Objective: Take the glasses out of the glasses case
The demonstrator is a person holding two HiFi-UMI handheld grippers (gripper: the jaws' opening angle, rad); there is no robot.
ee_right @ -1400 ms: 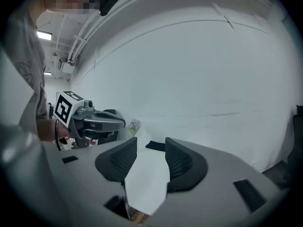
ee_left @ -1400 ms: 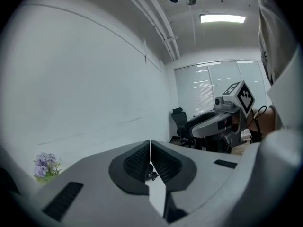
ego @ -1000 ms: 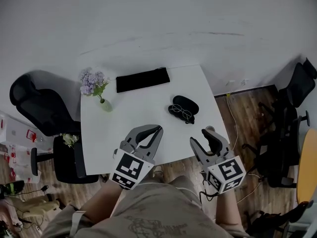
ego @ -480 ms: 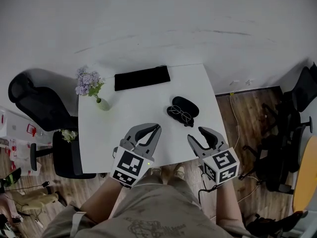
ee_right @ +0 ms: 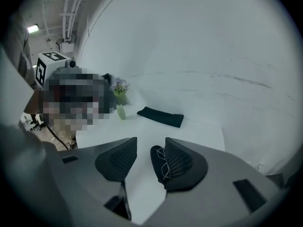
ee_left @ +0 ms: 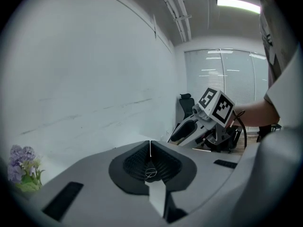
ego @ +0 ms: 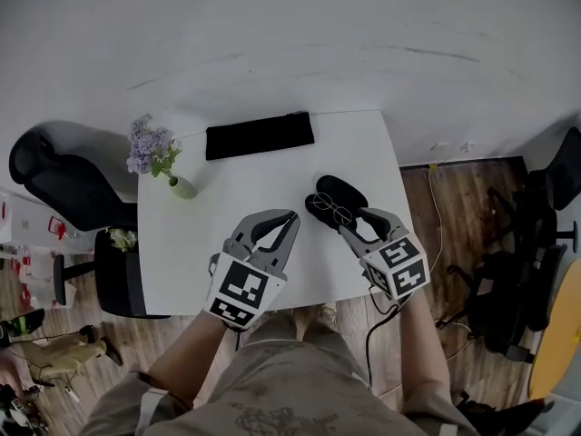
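Note:
A black glasses case lies on the white table, right of centre. Thin wire-rimmed glasses rest on its near-left part. My right gripper is open, its tips right at the near side of the case. In the right gripper view the case and the glasses show in the gap, close against the right-hand jaw, which hides part of them. My left gripper is shut and holds nothing, hovering over bare table left of the case. The left gripper view shows its jaws closed.
A flat black pouch lies at the table's far edge. A small vase of purple flowers stands at the far left corner. Black office chairs stand at the left and right. A white wall is behind the table.
My right gripper has moved forward and left from the table's near edge up to the glasses case. My left gripper has crept slightly forward. Glasses and case have not moved.

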